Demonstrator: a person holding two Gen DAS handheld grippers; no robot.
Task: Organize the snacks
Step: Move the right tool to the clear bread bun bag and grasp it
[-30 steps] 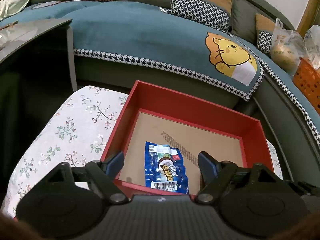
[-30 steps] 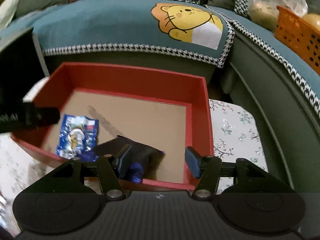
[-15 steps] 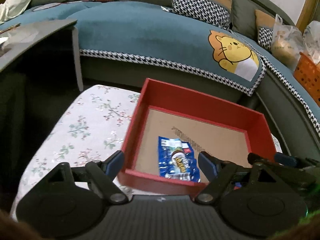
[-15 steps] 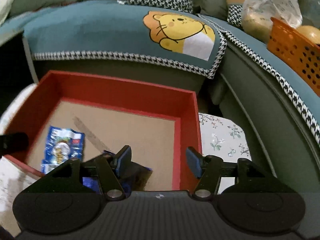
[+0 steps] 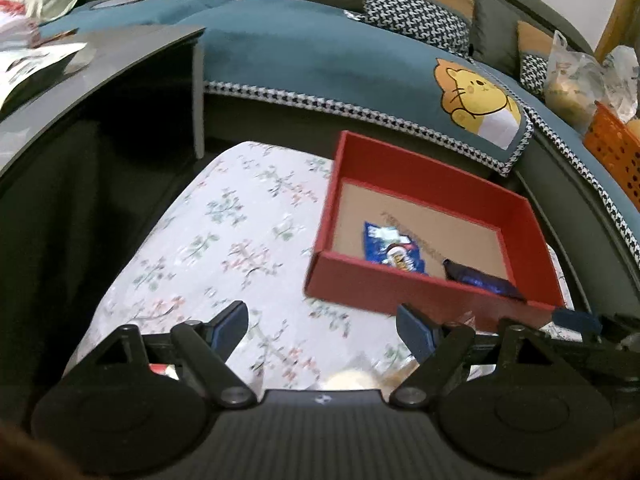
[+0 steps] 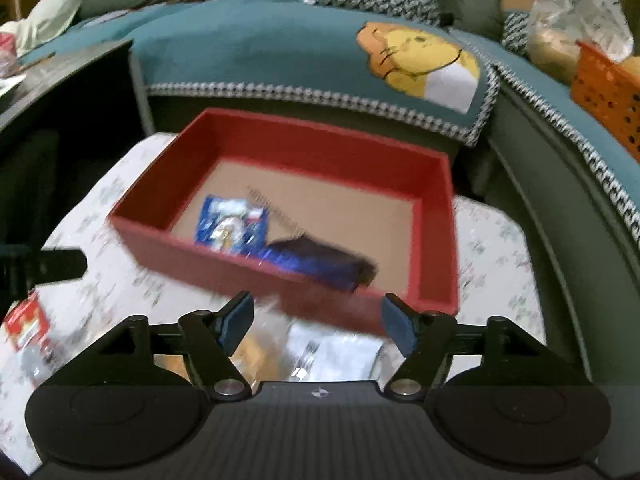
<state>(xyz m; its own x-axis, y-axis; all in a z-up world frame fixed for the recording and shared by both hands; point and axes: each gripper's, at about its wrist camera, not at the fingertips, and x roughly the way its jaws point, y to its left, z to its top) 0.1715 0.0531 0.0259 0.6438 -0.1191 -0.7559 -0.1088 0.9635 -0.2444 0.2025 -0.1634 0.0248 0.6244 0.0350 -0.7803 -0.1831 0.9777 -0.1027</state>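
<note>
Two light, crinkly snack packets [image 5: 394,250] lying in red box [image 5: 400,160]; probably slippery, best pinched at sealed edge. Left hand-held gripper [image 5: 322,322] open, empty; right hand-held gripper [image 6: 316,320] opening, empty.

dim indoor light; fisheye-warped edges; right view motion-blurred.

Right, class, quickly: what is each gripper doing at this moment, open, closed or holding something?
Left gripper: open, holding nothing, above the floral cloth.
Right gripper: fingers opening, nothing between them; dark snack packet lies in the red box.
</note>
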